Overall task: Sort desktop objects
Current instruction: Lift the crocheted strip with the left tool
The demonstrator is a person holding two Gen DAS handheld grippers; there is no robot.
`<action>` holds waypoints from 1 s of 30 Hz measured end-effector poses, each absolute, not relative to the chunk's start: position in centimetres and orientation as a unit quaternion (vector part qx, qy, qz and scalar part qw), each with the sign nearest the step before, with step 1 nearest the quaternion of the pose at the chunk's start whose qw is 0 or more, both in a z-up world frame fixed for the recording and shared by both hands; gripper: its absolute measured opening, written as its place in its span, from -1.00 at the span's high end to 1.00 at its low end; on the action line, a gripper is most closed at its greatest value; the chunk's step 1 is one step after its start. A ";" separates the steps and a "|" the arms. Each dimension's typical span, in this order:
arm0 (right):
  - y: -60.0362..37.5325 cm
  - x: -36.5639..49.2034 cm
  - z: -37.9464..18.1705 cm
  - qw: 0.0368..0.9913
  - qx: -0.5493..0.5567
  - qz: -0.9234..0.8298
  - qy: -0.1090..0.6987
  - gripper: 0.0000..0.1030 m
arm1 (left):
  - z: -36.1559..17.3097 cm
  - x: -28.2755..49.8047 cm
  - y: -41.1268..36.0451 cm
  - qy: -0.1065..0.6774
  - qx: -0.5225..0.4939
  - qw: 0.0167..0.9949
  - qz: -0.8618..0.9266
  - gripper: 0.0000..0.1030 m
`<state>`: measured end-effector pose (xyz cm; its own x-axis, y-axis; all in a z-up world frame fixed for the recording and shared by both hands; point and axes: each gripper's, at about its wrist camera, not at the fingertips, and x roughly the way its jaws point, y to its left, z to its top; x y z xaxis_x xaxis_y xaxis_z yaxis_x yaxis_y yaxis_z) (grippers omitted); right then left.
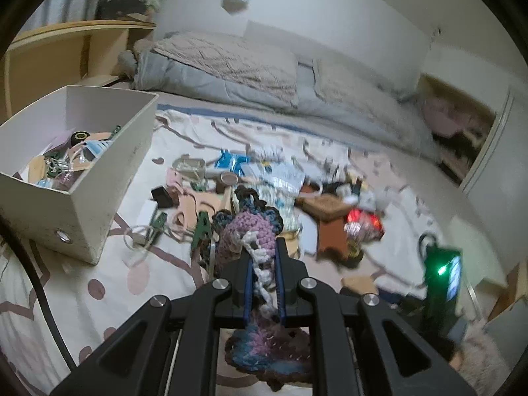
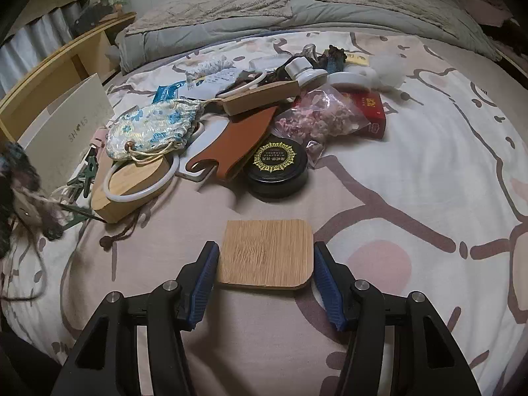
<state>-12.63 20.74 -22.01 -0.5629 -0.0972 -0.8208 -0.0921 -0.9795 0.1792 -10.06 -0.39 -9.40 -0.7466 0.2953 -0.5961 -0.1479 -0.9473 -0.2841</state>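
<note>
Crocheted piece nearest; white box holds mixed small clutter.

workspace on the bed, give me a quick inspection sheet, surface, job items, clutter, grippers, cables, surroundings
surface: patterned bedsheet, used as the desk
job's things: crocheted piece; square wooden coaster; white box part filled
clutter: pile with black round tin, floral pouch, red box, bag of pink bits
grippers: left gripper shut on the crocheted piece; right gripper straddles the coaster, pad contact unclear
cables: black cable at left edge
surroundings: grey duvet, wooden shelf
</note>
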 end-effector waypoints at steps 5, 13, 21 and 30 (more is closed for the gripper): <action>20.7 -12.7 -22.1 0.001 0.468 -0.878 -0.099 -0.13 | -7.3 -9.3 -1.1 -0.108 -0.306 0.123 0.938 0.77; 20.7 -12.8 -22.1 0.001 0.469 -0.877 -0.102 -0.13 | -3.3 -7.3 -1.0 -0.100 -0.254 0.145 0.951 0.77; 20.7 -12.7 -22.1 0.000 0.470 -0.877 -0.101 -0.13 | 1.0 -4.8 -0.7 -0.094 -0.210 0.176 0.957 0.77; 20.6 -12.9 -22.1 0.006 0.472 -0.874 -0.113 -0.25 | -3.2 -7.9 -0.2 -0.073 -0.285 0.152 0.944 0.77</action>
